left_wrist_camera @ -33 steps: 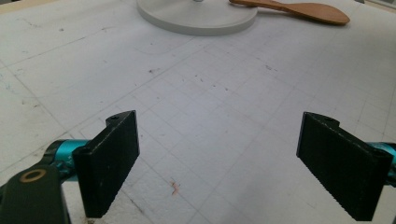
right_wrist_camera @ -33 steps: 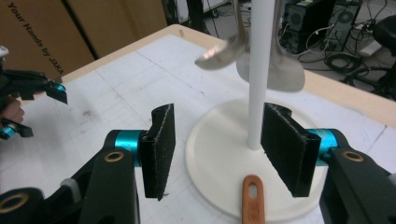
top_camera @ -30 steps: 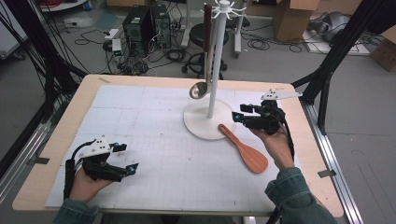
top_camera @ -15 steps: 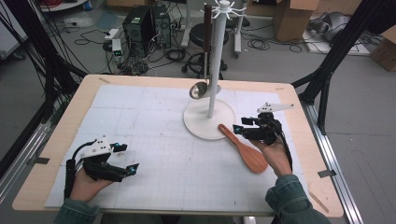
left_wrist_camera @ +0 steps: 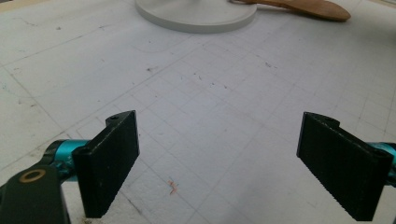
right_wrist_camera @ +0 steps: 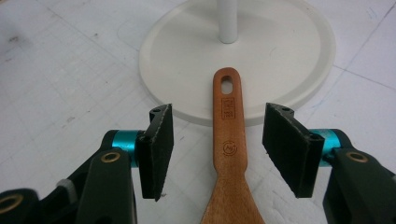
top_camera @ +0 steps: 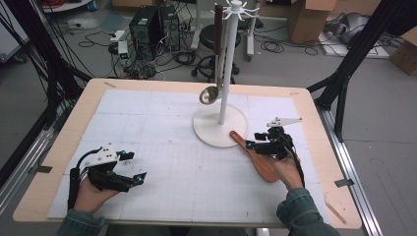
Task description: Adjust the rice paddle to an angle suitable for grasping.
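My right claw (right_wrist_camera: 217, 154) is down over the flat brown wooden spatula (right_wrist_camera: 229, 158), jaws standing apart on either side of its handle with a clear gap on both sides, pads not touching the wood. The spatula lies on the white gridded mat (top_camera: 167, 147) that covers the desk (top_camera: 74, 118), just to the right of the white utensil stand (top_camera: 223, 125), and its handle tip with the hanging hole rests up on the rim of the stand's round base. So I'd call this the reach for the spatula, with the grip itself not yet made.

My left claw (top_camera: 133, 179) sits low at the near left corner of the mat, jaws wide, nothing between them; I see bare mat ahead of it in the left gripper view, the base and spatula well off.

A small metal ladle (top_camera: 209, 95) hangs beside the stand's pole, so my guess is the spatula goes up on a hook too. Next I judge I need to settle a touch lower, squeeze evenly on the narrow neck of the handle, keep the hole end free, then lift without knocking the base
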### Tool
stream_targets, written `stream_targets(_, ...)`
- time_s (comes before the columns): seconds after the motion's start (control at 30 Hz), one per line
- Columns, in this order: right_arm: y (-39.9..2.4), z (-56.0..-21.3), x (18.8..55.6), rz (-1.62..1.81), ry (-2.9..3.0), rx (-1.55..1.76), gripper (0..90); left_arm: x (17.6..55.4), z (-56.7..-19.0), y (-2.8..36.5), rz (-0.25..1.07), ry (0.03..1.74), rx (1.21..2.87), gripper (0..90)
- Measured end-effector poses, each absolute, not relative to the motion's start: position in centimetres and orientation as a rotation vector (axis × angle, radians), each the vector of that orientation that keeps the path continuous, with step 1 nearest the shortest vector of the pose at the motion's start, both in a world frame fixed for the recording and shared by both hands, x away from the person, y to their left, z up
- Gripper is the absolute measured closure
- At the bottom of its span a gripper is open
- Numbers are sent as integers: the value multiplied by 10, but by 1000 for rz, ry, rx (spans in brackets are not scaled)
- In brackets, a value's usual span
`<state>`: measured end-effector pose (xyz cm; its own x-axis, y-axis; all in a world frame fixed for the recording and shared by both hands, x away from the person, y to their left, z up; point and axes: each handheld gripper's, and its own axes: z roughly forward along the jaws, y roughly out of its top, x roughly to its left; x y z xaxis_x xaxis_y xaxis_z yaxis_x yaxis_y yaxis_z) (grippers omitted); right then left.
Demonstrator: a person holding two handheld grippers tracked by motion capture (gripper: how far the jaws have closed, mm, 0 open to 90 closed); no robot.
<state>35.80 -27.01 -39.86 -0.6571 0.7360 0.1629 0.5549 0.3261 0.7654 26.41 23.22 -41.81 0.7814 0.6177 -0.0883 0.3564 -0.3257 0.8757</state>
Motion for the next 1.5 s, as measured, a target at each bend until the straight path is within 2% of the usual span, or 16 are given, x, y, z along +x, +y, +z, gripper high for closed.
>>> stream_targets(0.97,-258,-433,368,1008,2432,1210,482,264,-418,232,316,729,1952,136)
stream_targets(1.5,-247,-438,369,911,2451,1142,622,264,-418,231,316,729,1954,136)
